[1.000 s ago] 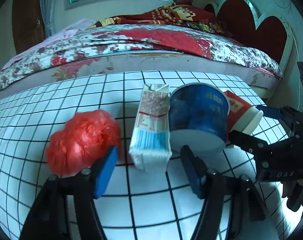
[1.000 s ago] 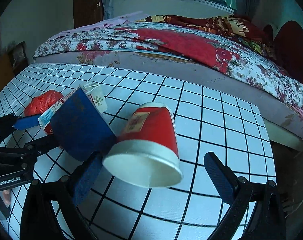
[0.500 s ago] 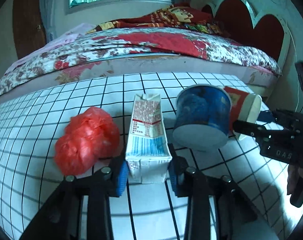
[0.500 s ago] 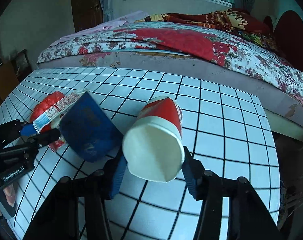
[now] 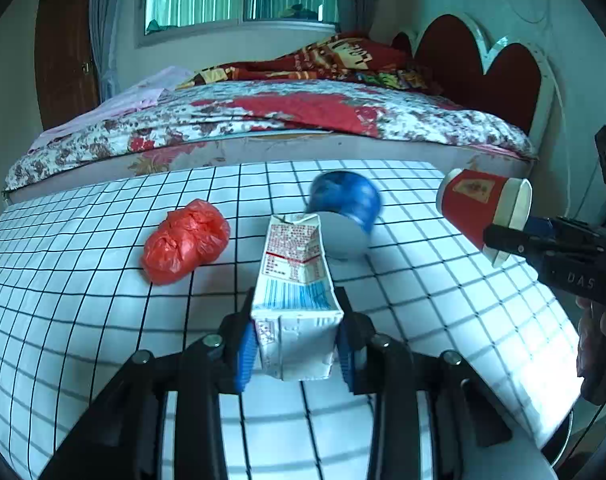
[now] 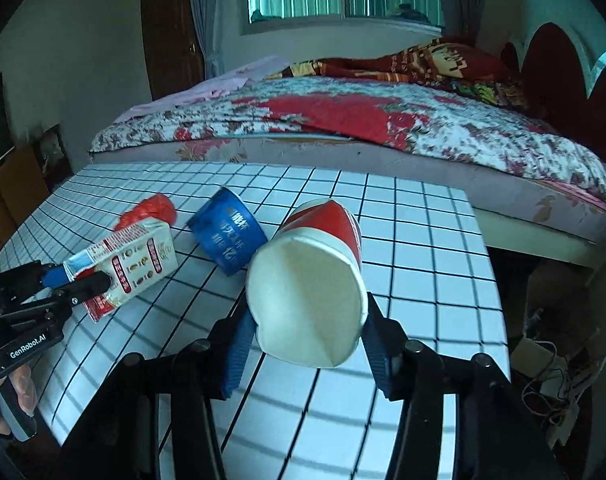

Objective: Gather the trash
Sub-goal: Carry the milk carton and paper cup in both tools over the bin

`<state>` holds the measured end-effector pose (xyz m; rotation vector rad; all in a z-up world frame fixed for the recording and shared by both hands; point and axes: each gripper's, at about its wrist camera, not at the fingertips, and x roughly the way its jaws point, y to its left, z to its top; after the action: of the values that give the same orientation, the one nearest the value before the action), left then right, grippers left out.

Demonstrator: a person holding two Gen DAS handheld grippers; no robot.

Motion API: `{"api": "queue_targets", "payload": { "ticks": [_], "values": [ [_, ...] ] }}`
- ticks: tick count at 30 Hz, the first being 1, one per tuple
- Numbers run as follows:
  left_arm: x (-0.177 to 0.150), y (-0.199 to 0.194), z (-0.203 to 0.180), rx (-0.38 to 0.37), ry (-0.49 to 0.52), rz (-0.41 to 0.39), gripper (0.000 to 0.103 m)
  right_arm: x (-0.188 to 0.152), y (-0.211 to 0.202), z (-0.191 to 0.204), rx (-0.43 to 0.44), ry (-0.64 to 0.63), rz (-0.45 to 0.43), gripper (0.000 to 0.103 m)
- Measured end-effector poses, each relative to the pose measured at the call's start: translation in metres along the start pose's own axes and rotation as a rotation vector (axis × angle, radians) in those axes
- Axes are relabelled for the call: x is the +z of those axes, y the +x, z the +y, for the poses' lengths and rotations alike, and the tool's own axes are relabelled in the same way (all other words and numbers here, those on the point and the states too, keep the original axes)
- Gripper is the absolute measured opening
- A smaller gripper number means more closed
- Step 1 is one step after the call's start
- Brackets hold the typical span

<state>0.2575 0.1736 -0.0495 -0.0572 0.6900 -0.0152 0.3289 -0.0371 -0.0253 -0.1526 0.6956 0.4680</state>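
My left gripper is shut on a white milk carton and holds it above the checked tablecloth. My right gripper is shut on a red paper cup, squeezed flat at its rim and lifted off the table. The same cup shows at the right of the left wrist view, and the carton at the left of the right wrist view. A blue tub lies on its side on the cloth, blurred. A crumpled red plastic bag rests left of it.
A bed with a floral cover and a red heart-shaped headboard runs along the table's far edge. The table's right edge drops to a floor with cables. A person's hand grips the left tool's handle.
Both grippers closed on their items, the left on the carton, the right on the cup, then lifted them and drew back. The blue tub rolled free on the cloth.
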Motion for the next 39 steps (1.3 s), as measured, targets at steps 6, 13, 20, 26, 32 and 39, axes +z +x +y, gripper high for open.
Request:
{"api": "queue_targets", "payload": {
  "ticks": [6,13,20,26,32,39],
  "values": [
    [-0.010,-0.042,-0.023,-0.024,0.021,-0.038,0.035,-0.027,-0.059,-0.006,-0.013,0.024,-0.045,0.052],
    [-0.027,-0.087,-0.069,-0.059,0.089,-0.080,0.035,-0.061,-0.116,-0.018,-0.061,0.066,-0.063,0.052],
    [-0.039,-0.127,-0.110,-0.115,0.120,-0.122,0.035,-0.089,-0.174,-0.033,-0.107,0.098,-0.107,0.052],
    [-0.052,-0.149,-0.149,-0.173,0.169,-0.143,0.035,-0.116,-0.217,-0.045,-0.146,0.121,-0.143,0.052],
    [-0.066,-0.154,-0.197,-0.256,0.233,-0.140,0.035,-0.145,-0.244,-0.062,-0.194,0.154,-0.141,0.052],
    [-0.077,-0.148,-0.246,-0.345,0.286,-0.113,0.035,-0.183,-0.272,-0.091,-0.258,0.190,-0.118,0.052]
  ]
}}
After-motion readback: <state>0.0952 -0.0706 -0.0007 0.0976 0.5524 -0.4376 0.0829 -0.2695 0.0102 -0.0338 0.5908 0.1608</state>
